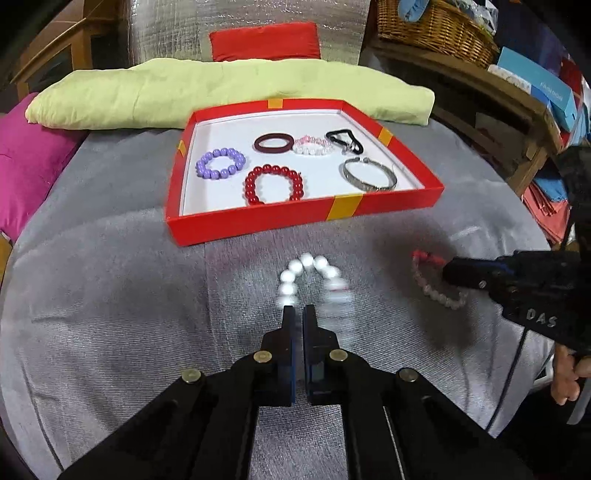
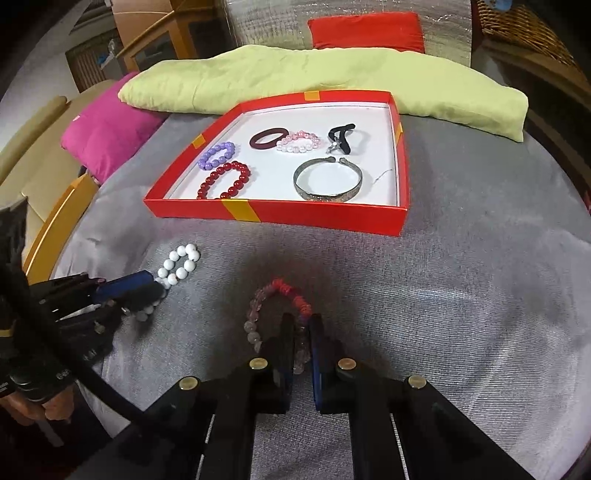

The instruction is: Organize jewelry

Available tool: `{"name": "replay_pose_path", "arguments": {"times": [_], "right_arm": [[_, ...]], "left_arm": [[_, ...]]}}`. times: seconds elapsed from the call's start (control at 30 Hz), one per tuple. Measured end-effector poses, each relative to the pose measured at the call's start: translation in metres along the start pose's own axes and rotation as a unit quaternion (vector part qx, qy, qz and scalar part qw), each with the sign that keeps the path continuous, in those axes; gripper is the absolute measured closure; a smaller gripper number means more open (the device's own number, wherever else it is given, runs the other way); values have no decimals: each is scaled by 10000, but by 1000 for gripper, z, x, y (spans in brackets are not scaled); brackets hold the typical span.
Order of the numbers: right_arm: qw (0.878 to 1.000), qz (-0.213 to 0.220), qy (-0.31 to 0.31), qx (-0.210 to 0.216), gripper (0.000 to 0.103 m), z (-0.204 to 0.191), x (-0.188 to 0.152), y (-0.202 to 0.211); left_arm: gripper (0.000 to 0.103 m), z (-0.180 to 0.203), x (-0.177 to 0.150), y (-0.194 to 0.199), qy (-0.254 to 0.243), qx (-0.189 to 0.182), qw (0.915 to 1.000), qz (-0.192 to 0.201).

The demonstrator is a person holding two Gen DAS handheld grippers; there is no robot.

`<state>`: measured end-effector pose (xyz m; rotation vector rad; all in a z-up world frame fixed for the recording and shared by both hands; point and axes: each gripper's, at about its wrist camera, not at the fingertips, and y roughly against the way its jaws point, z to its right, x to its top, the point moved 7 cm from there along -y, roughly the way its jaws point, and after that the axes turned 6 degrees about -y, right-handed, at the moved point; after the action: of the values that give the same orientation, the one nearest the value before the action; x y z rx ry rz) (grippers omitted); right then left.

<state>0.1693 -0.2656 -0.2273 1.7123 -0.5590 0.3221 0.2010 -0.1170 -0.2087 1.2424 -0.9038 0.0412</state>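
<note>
On the grey cloth in front of the tray lies a white bead bracelet. My left gripper is shut on its near end. To the right lies a pink bead bracelet with a red section, and my right gripper is shut on its near side. The red tray with a white floor holds a purple bead bracelet, a red bead bracelet, a dark red bangle, a pink-white bead bracelet, a black clip item and a silver cuff.
A pale green pillow lies behind the tray, with a magenta cushion at the left and a red cushion further back. A wicker basket and stacked boxes sit on a wooden shelf at the right. A person's hand holds the right gripper.
</note>
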Motion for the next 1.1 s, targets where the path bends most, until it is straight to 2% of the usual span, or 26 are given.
{"name": "replay_pose_path", "arguments": {"times": [0.07, 0.17, 0.3, 0.37, 0.43, 0.5, 0.53, 0.67, 0.77, 0.8, 0.83, 0.9, 1.1], "right_arm": [[10000, -3, 35, -25, 95, -1, -1, -1], [9999, -83, -18, -62, 95, -1, -2, -5], [9997, -166, -202, 5, 93, 4, -1, -5], [9996, -165, -208, -11, 93, 5, -2, -6], [9998, -145, -116, -46, 93, 3, -3, -6], [9999, -110, 14, -117, 93, 1, -4, -7], [9998, -86, 101, -165, 93, 0, -4, -8], [9992, 20, 257, -301, 95, -1, -3, -6], [9989, 120, -3, -461, 95, 14, 3, -2], [9987, 120, -128, -473, 95, 20, 5, -1], [9986, 99, -263, -454, 95, 26, 6, -1], [9982, 31, -473, -373, 95, 33, 7, -3], [9982, -14, -427, -412, 95, 28, 6, -5]], "left_arm": [[100, -1, 0, -1, -4, 6, 10000, -14], [100, -5, -7, -9, 13, 91, 9997, -241], [98, -7, -6, -3, 39, 88, 9997, -204], [89, -6, -5, 0, 58, 61, 9999, -122], [61, -1, -3, 3, 54, -89, 9999, -65], [40, 7, -2, 2, -3, -158, 9999, -69], [37, 12, -1, 1, -66, -148, 9998, -88], [37, 28, -6, -14, -345, -118, 9987, -354], [38, 31, -5, -15, -469, -23, 9987, -212], [48, 29, -4, -15, -379, -78, 9991, -168], [69, 26, -3, -15, -316, -113, 9994, -125], [82, 22, -2, -16, -288, -131, 9994, -116], [84, 20, -2, -16, -315, -112, 9994, -66]]}}
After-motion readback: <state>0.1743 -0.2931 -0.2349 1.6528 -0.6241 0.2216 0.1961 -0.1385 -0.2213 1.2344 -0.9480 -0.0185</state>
